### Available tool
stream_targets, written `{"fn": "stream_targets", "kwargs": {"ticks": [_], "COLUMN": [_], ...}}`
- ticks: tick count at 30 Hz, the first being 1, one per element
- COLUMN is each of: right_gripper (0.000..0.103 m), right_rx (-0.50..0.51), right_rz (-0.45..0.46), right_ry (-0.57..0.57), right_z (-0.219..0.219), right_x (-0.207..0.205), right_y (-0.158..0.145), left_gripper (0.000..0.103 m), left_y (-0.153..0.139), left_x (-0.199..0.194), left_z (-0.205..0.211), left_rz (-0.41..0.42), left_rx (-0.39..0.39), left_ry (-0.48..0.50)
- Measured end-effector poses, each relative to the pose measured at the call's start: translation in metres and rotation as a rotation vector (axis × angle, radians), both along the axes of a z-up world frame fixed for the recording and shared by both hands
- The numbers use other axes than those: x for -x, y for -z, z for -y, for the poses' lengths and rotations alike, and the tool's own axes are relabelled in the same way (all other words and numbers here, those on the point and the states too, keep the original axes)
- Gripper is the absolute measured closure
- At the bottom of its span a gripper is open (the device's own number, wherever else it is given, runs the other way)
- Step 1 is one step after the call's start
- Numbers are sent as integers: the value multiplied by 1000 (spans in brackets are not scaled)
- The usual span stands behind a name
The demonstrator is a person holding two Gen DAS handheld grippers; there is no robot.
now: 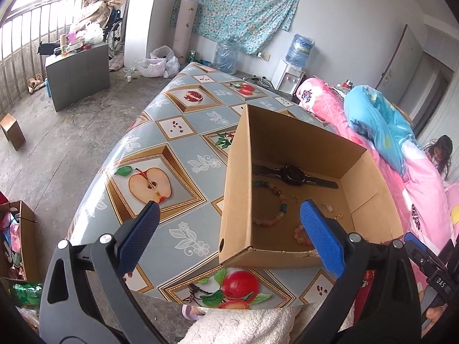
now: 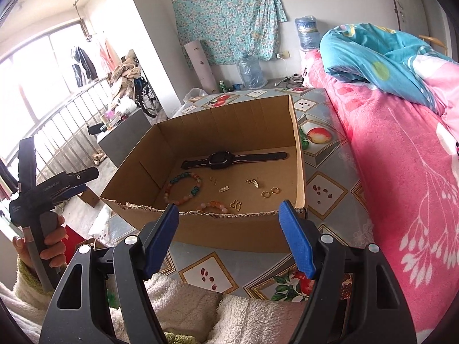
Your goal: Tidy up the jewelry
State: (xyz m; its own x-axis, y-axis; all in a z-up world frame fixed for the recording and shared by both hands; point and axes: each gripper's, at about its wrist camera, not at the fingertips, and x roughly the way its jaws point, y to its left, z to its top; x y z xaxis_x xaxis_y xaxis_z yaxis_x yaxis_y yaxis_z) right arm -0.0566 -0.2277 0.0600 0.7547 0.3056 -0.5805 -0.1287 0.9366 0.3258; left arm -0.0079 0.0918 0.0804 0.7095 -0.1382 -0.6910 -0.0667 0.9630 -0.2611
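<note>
An open cardboard box [image 2: 298, 154] stands on the fruit-patterned table [image 1: 183, 154]; it also shows in the left wrist view [image 1: 238, 189]. Inside lie a black watch [image 2: 226, 159], a multicoloured bead bracelet [image 2: 183, 187], an orange bead bracelet [image 2: 212, 206], two gold rings [image 2: 270, 192], a gold butterfly charm [image 2: 236, 205] and small gold pieces [image 2: 254, 183]. My left gripper [image 1: 229, 209] is open and empty, straddling the box's near left corner. My right gripper [image 2: 228, 207] is open and empty, just before the box's torn front wall.
A bed with pink [image 2: 401, 172] and blue [image 2: 381, 66] bedding runs along the table's right side. The left gripper and hand [image 2: 43, 200] show at left in the right wrist view. A grey cabinet [image 1: 77, 74] and another box [image 1: 13, 132] stand on the floor.
</note>
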Motion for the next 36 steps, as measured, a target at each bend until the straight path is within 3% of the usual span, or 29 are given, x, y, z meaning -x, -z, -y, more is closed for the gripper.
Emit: {"fn": "stream_targets", "kwargs": {"ticks": [16,36], "right_gripper": [32,32], "right_rx": [-4,13], "right_rz": [15,-12], "right_ry": [-27,-90], "right_z": [-8,-31], "right_x": [1,-2], "right_y": [-4,-1], "left_gripper": [8,8], "left_y": [3,3], "left_x": [0,7], "left_z": [-7,9], "left_rz": [-18,-16], "left_rx": [-24,-87], "left_ry": [-64,-37]}}
